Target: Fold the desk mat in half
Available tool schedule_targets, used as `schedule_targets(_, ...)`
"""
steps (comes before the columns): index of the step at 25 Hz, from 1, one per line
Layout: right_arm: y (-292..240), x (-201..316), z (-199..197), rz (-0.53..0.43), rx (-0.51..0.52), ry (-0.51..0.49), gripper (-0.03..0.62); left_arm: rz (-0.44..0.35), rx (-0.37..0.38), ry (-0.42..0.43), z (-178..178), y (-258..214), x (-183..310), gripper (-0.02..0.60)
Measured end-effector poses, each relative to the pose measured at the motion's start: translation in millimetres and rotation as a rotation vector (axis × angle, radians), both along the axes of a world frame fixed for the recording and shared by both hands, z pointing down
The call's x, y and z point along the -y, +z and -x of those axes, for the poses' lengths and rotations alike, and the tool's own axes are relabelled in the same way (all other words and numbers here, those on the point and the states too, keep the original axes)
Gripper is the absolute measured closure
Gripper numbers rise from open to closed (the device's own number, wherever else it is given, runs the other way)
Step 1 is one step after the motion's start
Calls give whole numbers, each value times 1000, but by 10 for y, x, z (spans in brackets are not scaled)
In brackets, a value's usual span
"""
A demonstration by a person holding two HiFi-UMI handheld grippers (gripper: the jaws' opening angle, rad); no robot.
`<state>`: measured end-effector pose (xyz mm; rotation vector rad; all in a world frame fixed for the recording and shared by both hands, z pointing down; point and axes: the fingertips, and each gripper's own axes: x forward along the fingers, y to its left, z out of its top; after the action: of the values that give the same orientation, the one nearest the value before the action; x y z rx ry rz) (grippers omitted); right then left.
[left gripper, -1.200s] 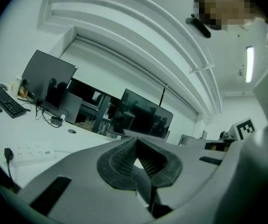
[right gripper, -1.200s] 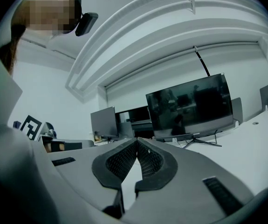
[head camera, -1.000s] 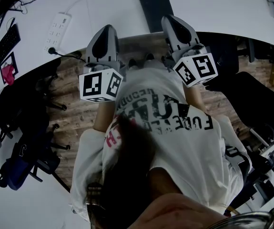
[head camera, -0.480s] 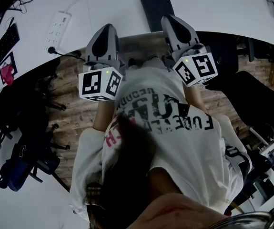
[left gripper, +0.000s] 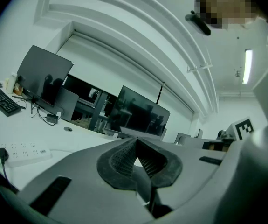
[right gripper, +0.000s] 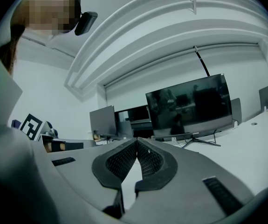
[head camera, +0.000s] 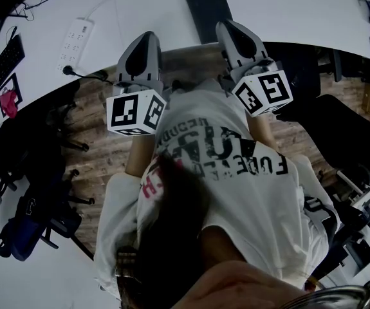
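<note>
From the head view, you hold both tools level in front of your chest, at the near edge of the white counter (head camera: 287, 11). The dark desk mat (head camera: 205, 10) lies flat on that counter. The tip of your right tool (head camera: 227, 27) sits by its near right corner; whether it touches cannot be told. Your left tool (head camera: 147, 38) is off to the mat's left, with a power strip (head camera: 76, 38) and a keyboard (head camera: 4, 60) further left.

In the left gripper view, the left tool (left gripper: 136, 141) is closed, its pads meeting at the tips with nothing between them, and dark monitors (left gripper: 138, 113) stand beyond.

In the right gripper view, the right tool (right gripper: 137, 141) is likewise closed and empty, facing a large monitor (right gripper: 189, 104).
</note>
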<state>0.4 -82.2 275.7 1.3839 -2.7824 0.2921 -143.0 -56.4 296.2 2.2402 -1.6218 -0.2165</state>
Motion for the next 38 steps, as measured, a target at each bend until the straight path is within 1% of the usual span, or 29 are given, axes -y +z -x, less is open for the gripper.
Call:
schedule_targets(13, 18, 11, 57, 8, 2, -8, 594, 13, -3, -17, 80, 23, -8, 578)
schedule_targets(30, 15, 15, 105, 7, -2, -16, 594, 11, -16, -21, 95, 30, -11, 578)
schedule_targets(38, 22, 16, 68, 9, -5, -13, 594, 13, -18, -31, 98, 34, -7, 578)
